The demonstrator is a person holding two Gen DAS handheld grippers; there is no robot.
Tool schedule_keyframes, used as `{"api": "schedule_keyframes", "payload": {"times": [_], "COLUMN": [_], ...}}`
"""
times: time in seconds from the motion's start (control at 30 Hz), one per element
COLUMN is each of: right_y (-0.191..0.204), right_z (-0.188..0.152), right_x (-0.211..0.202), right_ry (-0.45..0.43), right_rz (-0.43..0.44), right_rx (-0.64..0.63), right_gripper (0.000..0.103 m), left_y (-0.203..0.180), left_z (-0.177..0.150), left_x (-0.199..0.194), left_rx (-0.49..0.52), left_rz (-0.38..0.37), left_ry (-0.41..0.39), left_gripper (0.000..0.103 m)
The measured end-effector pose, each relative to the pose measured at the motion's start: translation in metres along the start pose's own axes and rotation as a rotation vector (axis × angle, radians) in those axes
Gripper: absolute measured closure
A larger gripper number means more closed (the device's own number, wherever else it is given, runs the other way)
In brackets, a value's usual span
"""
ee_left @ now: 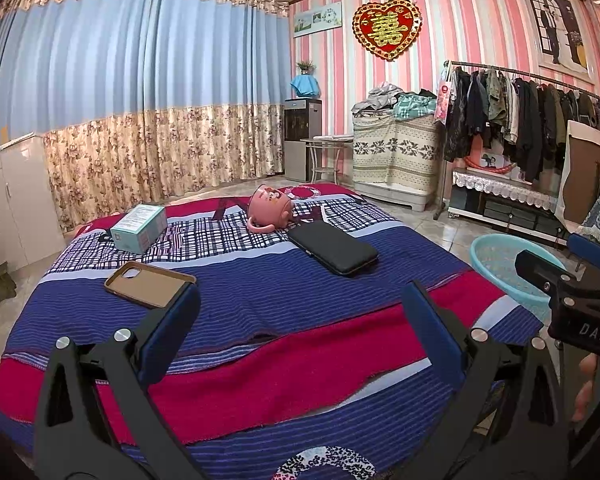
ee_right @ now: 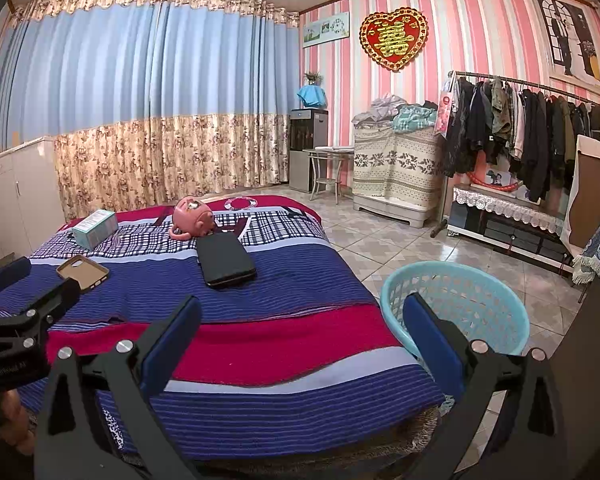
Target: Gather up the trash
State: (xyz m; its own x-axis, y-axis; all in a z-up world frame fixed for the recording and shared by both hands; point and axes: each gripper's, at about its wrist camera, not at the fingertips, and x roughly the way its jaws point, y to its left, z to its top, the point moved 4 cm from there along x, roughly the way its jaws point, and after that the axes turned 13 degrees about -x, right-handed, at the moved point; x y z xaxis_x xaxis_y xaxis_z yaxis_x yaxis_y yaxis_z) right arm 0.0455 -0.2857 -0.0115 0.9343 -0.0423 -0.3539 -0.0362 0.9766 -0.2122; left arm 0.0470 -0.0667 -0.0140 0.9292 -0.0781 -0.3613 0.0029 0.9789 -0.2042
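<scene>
On the bed's striped blanket (ee_left: 260, 292) lie a teal carton (ee_left: 138, 228), a pink mug (ee_left: 270, 208) tipped on its side, a black flat case (ee_left: 334, 248) and a tan phone case (ee_left: 150, 284). My left gripper (ee_left: 302, 328) hovers open over the near part of the bed, holding nothing. A light blue plastic basket (ee_right: 472, 292) stands on the floor at the bed's right side. My right gripper (ee_right: 302, 338) is open and empty, its right finger over the basket's near rim. The right wrist view also shows the carton (ee_right: 96, 228), mug (ee_right: 192, 216) and black case (ee_right: 224, 258).
White cabinets (ee_left: 8, 200) line the left wall. Beyond the bed stand a water dispenser (ee_left: 300, 136), a small table (ee_left: 328, 152) and a cloth-covered chest (ee_left: 396, 152). A clothes rack (ee_left: 520, 120) and low stand fill the right wall. Tiled floor (ee_right: 380, 236) lies right of the bed.
</scene>
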Motion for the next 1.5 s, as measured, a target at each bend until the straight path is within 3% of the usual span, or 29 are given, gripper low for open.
{"api": "schedule_keyframes", "payload": {"times": [1.5], "right_y": [0.0021], "right_z": [0.0000], "right_x": [0.0004], "right_ry": [-0.001], "right_rz": [0.001], "right_rx": [0.001], "right_gripper": [0.005], "left_y": [0.0040], "left_z": [0.0016], "left_x": [0.0000], "left_rx": [0.005], "left_rz": [-0.003], "left_ry": [-0.010], "left_gripper": [0.005]}}
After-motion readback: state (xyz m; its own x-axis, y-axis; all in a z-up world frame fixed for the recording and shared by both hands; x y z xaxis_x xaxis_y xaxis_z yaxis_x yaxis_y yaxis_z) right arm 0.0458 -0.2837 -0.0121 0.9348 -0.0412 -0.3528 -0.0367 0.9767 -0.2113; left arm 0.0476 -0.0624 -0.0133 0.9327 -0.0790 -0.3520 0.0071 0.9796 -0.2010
